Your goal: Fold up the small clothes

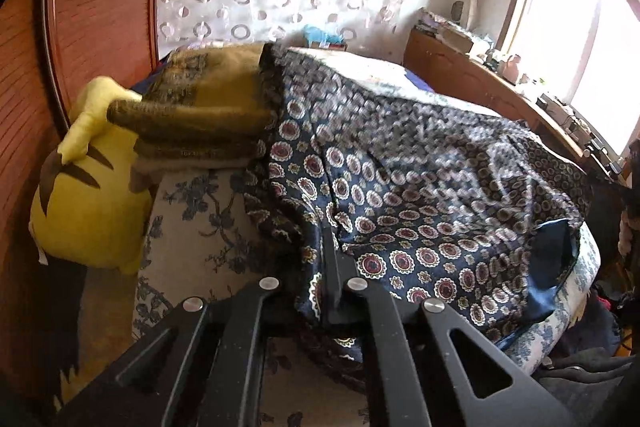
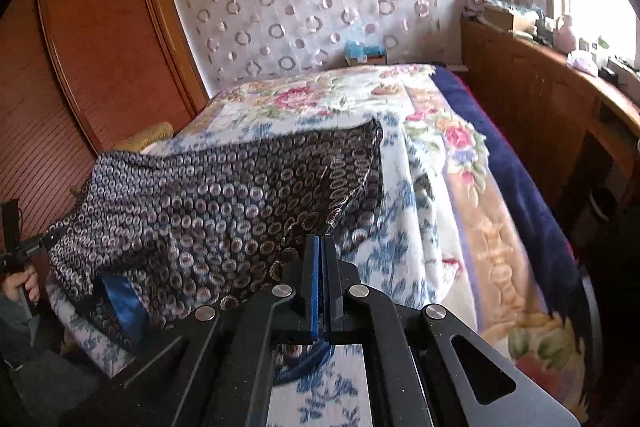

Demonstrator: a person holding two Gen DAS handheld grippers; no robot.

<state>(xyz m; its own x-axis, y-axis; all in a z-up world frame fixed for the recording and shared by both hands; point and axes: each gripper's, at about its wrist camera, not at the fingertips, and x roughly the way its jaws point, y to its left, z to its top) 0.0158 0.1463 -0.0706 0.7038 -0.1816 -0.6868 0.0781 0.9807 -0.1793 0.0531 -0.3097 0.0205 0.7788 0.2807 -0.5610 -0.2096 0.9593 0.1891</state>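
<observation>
A dark navy garment with round medallion print [image 1: 420, 195] is stretched in the air over the bed between both grippers. My left gripper [image 1: 320, 259] is shut on one edge of it; the cloth drapes over the left finger and hides it. In the right wrist view the same garment [image 2: 208, 203] spreads to the left, its blue lining showing. My right gripper [image 2: 321, 247] is shut on its blue-edged hem. The left gripper [image 2: 16, 251] and the hand holding it show at the far left of the right wrist view.
The bed carries a floral blanket [image 2: 440, 155] and a blue-patterned sheet [image 1: 192, 227]. A stack of folded yellow-brown blankets [image 1: 208, 107] and a yellow plush toy [image 1: 88, 203] sit at the bed's left. A wooden wardrobe [image 2: 100, 39], wooden sideboard [image 2: 540, 99] and window [image 1: 580, 59] surround it.
</observation>
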